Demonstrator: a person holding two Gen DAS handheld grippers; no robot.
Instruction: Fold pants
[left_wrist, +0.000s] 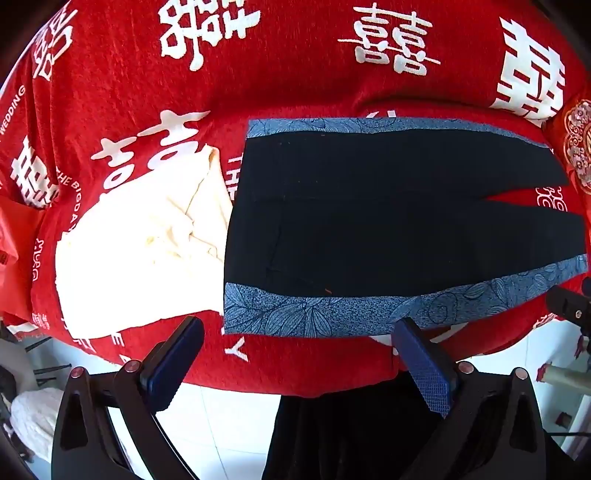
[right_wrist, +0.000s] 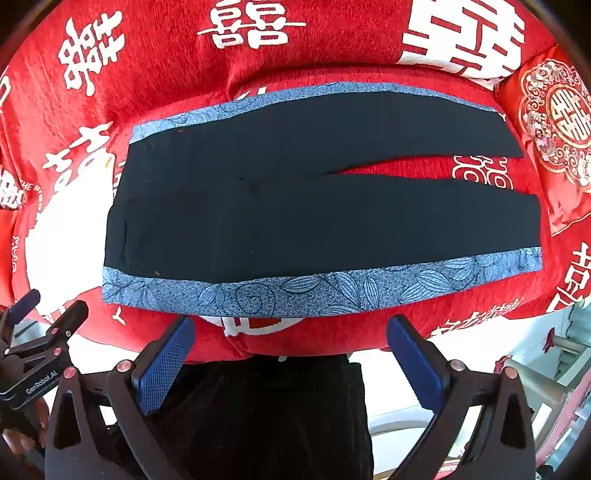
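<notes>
Black pants (left_wrist: 388, 210) with blue leaf-print side stripes lie spread flat on a red bedcover (left_wrist: 280, 74), waist to the left, both legs running right with a narrow gap between them. In the right wrist view the pants (right_wrist: 314, 214) fill the middle. My left gripper (left_wrist: 299, 332) hangs open above the near blue stripe close to the waist, nothing between its fingers. My right gripper (right_wrist: 291, 330) is open too, above the near edge of the bed by the same stripe, empty. The left gripper (right_wrist: 40, 310) shows at the lower left of the right wrist view.
A cream folded garment (left_wrist: 147, 251) lies left of the waist, touching it. A red embroidered cushion (right_wrist: 554, 140) sits at the right past the leg ends. The bed's near edge drops to white floor tiles (left_wrist: 221, 424); a person's dark clothing (right_wrist: 266, 413) stands against that edge.
</notes>
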